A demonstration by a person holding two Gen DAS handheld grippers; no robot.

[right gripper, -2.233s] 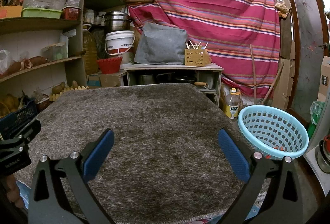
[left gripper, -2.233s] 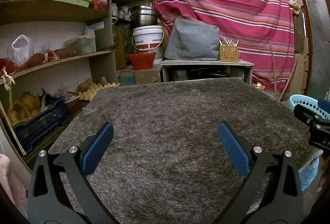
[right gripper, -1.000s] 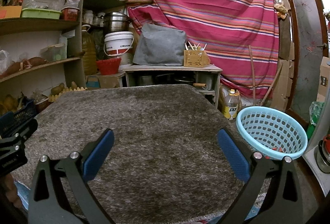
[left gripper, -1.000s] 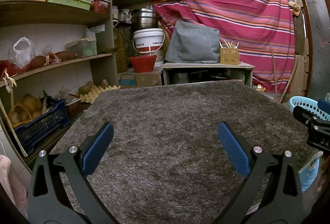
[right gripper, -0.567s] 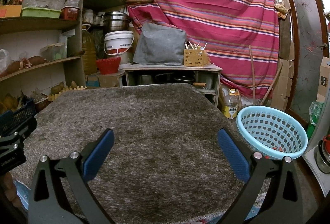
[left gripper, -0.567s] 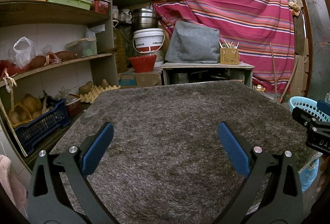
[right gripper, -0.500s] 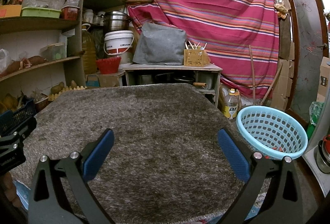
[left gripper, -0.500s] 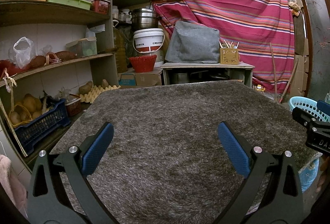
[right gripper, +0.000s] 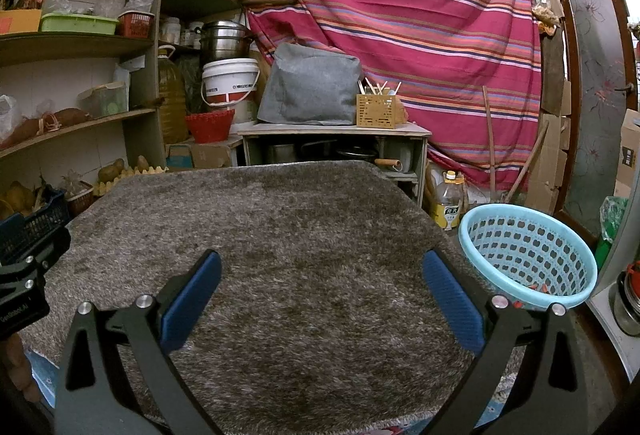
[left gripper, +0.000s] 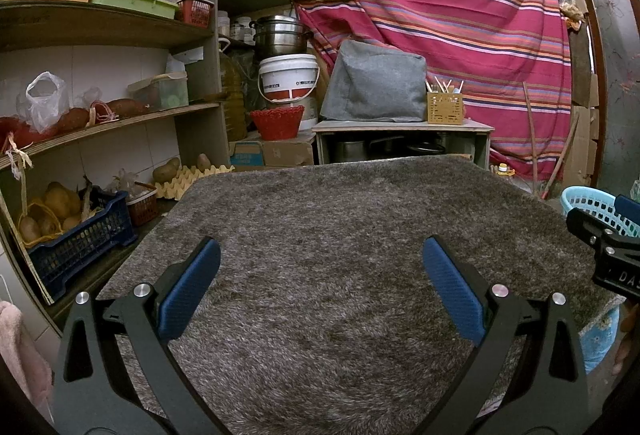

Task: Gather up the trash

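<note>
A shaggy grey rug (left gripper: 332, 235) (right gripper: 288, 235) covers the table in front of both grippers, and no loose trash shows on it. A light blue perforated basket (right gripper: 528, 255) stands at the table's right edge, with small red bits at its bottom; its rim (left gripper: 588, 201) also peeks in at the far right of the left wrist view. My left gripper (left gripper: 320, 275) is open over the rug's near part, nothing between its blue pads. My right gripper (right gripper: 320, 279) is open in the same way, with the basket to its right.
Shelves on the left hold a dark blue crate of potatoes (left gripper: 68, 235), egg trays (left gripper: 188, 179) and bags. Behind the table are a low cabinet (right gripper: 336, 143), a white bucket (left gripper: 288, 79), a red bowl (left gripper: 276, 121) and a striped curtain (right gripper: 400, 15). A yellow bottle (right gripper: 448, 201) stands on the floor.
Almost nothing: both views have shifted only slightly over the rug, and both grippers have stayed open and empty.
</note>
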